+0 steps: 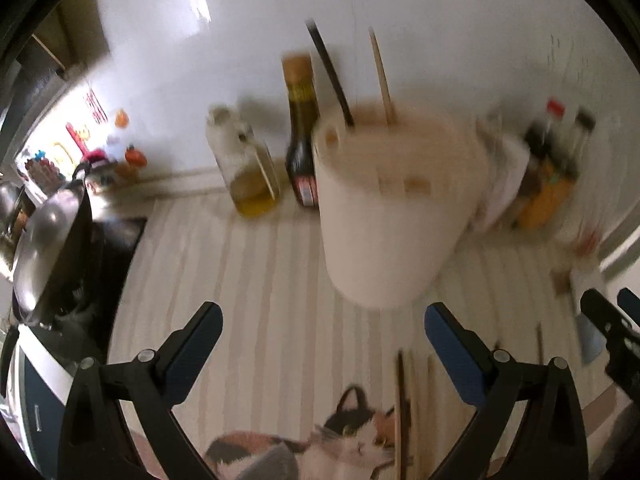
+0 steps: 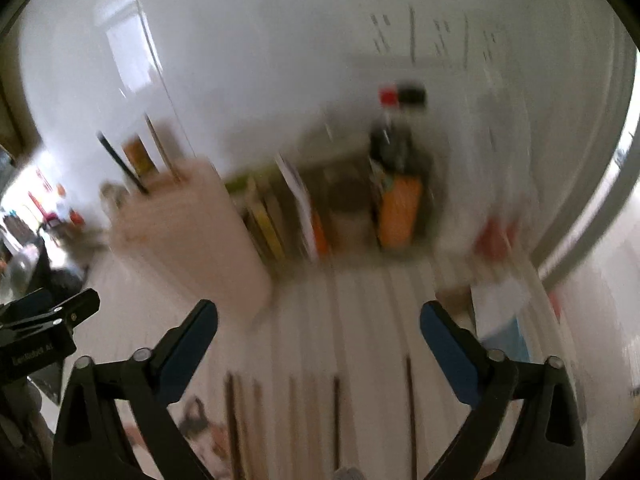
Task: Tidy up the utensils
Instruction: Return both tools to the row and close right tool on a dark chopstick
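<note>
Both frames motion-blurred, left gripper (image 1: 322, 326) and right gripper (image 2: 318, 322) jaws wide apart, empty, chopsticks (image 2: 292, 420) smeared, ends cropped.

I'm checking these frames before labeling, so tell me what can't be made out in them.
- Holder contents: left view, its rim and motion blur hide all but two chopsticks.
- Loose chopsticks count: right view, smeared and cut off by the bottom edge.
- Bottle labels: right view, blurred unreadable.
- Right claw in the left view: cut off by the edge.
- Cat picture: left view, partly cut off below.
</note>
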